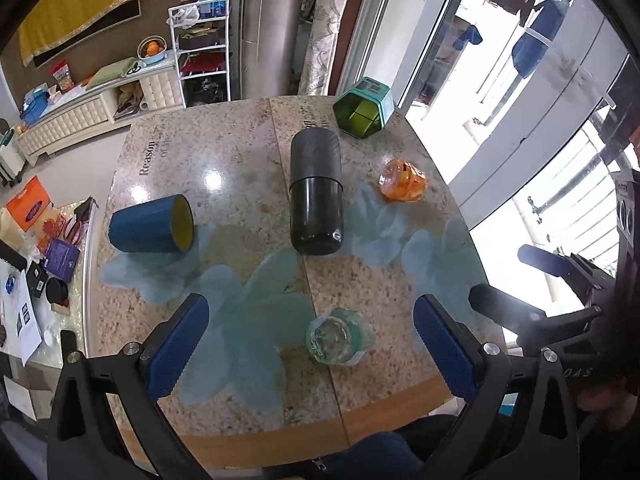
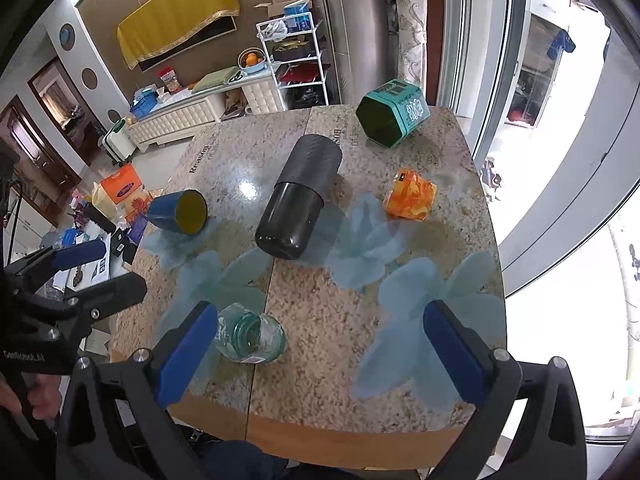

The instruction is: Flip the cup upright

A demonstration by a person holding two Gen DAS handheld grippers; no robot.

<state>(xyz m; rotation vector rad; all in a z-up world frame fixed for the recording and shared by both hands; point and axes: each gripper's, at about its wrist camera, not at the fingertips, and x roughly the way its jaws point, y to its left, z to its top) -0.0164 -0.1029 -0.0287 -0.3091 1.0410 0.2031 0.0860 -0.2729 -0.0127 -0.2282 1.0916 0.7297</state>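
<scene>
Nothing is gripped yet: the left gripper [image 1: 312, 340] and right gripper [image 2: 320, 348] both hover over the table's [image 1: 240, 152] near edge, jaws spread wide and empty. The nearest tipped cup, a clear glass [image 1: 335, 336], lies on its side between them. Next comes lowering around it, pinching, then turning it upright.

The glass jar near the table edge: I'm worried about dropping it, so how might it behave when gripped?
The glass jar lies on its side, so a nudge would probably roll it. Clear glass looks smooth, likely slippery between the pads and breakable if dropped. It appears empty, so probably fairly light.
</scene>
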